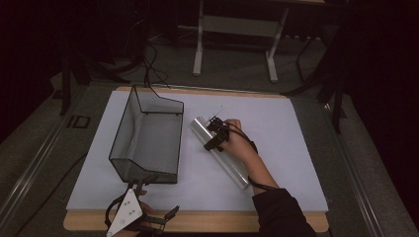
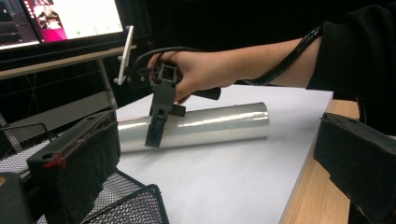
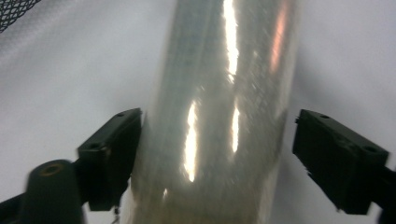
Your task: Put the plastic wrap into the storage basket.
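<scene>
while the silver cylindrical roll lies on its side on the white table sheet, running diagonally from centre frame toward the lower right in the high view, the right gripper is positioned over its upper end. in the right gripper view the roll passes between the two black jaws; the jaws are spread, with the left jaw at or just beside the roll's surface and the right jaw apart from it. no grip is established.

recommended procedure, judged from the frames: centre the roll between the jaws before closing, so both pads meet the curved surface together. the surface appears glossy and smooth, so an off-centre closure could let the roll slip or rotate away. the grip point is near one end, so expect the far end to sag on lifting.

the black wire mesh basket stands just beside the roll at centre left and is empty; its near wall is the closest obstruction. the left gripper sits at the lower left of the high view, at the table's wooden edge, well apart from the roll. in the left gripper view its jaws are spread with nothing between them. a monitor shows in the upper left of that view.
</scene>
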{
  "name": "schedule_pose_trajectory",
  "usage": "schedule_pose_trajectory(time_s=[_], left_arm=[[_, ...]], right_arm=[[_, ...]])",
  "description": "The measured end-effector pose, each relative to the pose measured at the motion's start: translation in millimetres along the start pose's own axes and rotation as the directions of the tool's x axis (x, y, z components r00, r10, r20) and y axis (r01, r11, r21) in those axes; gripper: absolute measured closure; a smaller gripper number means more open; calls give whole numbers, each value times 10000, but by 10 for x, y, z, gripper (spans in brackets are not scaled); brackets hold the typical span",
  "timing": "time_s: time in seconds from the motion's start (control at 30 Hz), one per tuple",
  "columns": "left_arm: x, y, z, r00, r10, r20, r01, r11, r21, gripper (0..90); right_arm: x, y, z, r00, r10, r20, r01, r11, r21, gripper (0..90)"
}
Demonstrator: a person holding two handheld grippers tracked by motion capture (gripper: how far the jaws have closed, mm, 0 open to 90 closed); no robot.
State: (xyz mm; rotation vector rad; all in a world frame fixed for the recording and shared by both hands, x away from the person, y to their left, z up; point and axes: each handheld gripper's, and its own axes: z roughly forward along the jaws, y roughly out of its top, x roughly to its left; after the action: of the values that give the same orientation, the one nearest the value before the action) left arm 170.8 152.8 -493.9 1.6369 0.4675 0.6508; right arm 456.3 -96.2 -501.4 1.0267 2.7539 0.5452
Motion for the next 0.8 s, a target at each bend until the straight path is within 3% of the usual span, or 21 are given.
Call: schedule_pose_trajectory(time_s=[0.1, 0.23, 0.3, 0.4, 0.5, 0.57, 0.7, 0.8], left_arm=[[2, -2, 0, 10000, -22, -50, 22, 10000, -13, 12], [1, 0, -4, 10000, -16, -94, 15, 10000, -25, 12], [0, -1, -2, 10000, -30, -85, 30, 10000, -29, 12], [-2, -2, 5, 10000, -40, -58, 40, 10000, 5, 12], [-9, -2, 10, 10000, -37, -32, 37, 10000, 1, 12], [-13, 0, 12, 10000, -40, -28, 40, 10000, -9, 12], [-16, -2, 12, 10000, -82, -13, 82, 10000, 3, 12], [-19, -2, 10, 9999, -115, -10, 115, 9999, -14, 12]], right_arm=[[-33, -36, -58, 9996, 276, -86, -276, 9996, 80, 131], [-42, -80, -128, 9997, 150, 202, -143, 9993, -340, 123], [-59, -142, -192, 9970, 762, 160, -761, 9971, -85, 135], [-92, -224, -274, 9964, 845, 15, -845, 9963, -125, 134], [-156, -309, -308, 9866, 1619, -196, -1621, 9867, -94, 123], [-186, -357, -319, 9839, 1787, 13, -1787, 9837, -182, 121], [-212, -403, -317, 9767, 2131, -257, -2132, 9770, -35, 114], [-205, -412, -263, 9767, 2122, -314, -2116, 9772, 200, 109]])
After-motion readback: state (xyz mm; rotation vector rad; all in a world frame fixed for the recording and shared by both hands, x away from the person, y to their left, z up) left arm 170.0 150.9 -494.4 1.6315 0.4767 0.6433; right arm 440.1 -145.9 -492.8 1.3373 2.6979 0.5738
